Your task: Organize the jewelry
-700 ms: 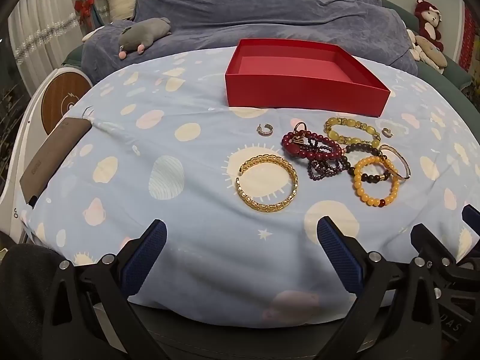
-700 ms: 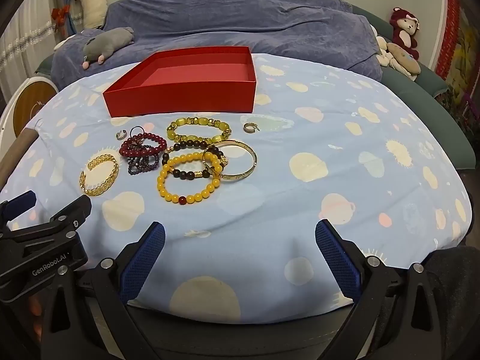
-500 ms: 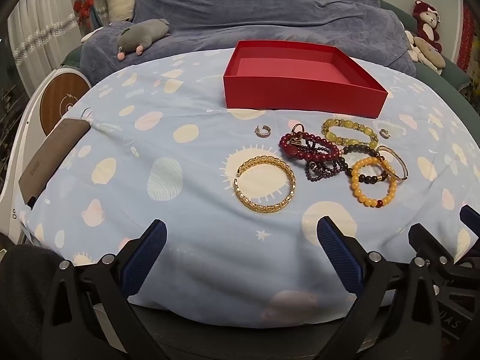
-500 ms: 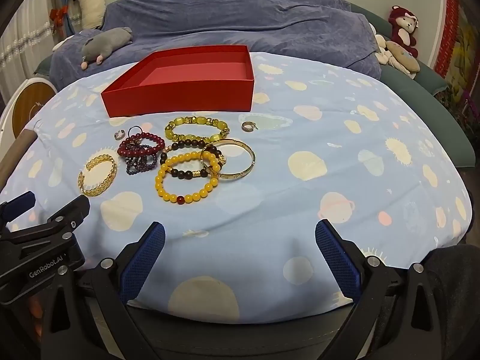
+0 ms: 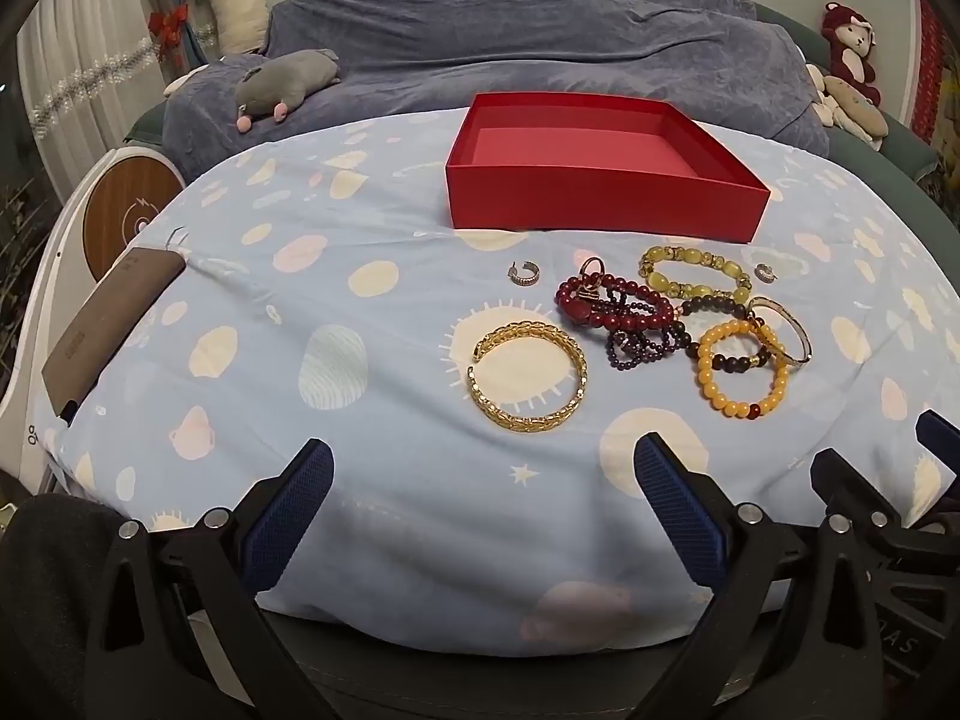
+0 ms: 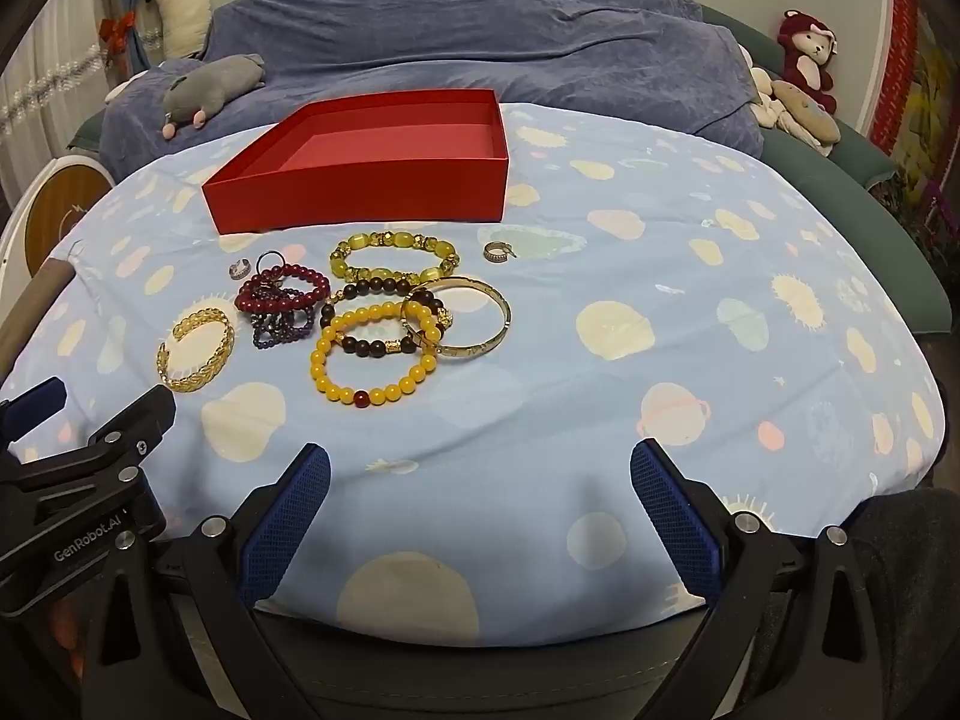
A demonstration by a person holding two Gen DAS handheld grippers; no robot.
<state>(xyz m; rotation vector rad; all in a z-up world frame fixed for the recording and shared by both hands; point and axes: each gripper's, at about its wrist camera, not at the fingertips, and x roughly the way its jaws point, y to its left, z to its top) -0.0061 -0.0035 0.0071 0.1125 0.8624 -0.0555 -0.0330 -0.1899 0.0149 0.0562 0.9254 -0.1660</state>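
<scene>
I have both grippers angled down over the near edge of the surface (image 5: 372,228), which is draped in a pale blue cloth printed with suns and planets. The left gripper (image 5: 483,516) has its fingers (image 5: 288,510) spread wide apart with nothing between them, only cloth below. The right gripper (image 6: 480,516) stands the same way, fingers (image 6: 675,516) fully apart and holding nothing. The two rigs sit side by side, each visible at the edge of the other's view.

The jewelry lies in a loose cluster beyond my fingers, just in front of the red box (image 5: 600,204), which stands open and holds nothing I can see. Nearest the left gripper is the gold cuff bracelet (image 5: 527,376), lying flat and apart from the rest. To its right, the dark red bead bracelet (image 5: 612,306) overlaps a purple bead bracelet (image 6: 282,327). The orange bead bracelet (image 6: 375,354) lies across a dark bead bracelet (image 6: 378,315), and a thin gold bangle (image 6: 465,318) rests against both. The yellow-green bead bracelet (image 6: 393,258) sits closest to the box. Two small rings lie apart, one silver ring (image 5: 523,273) on the left and another ring (image 6: 495,251) on the right.

A grey plush toy (image 5: 282,87) rests on the blue blanket behind.
</scene>
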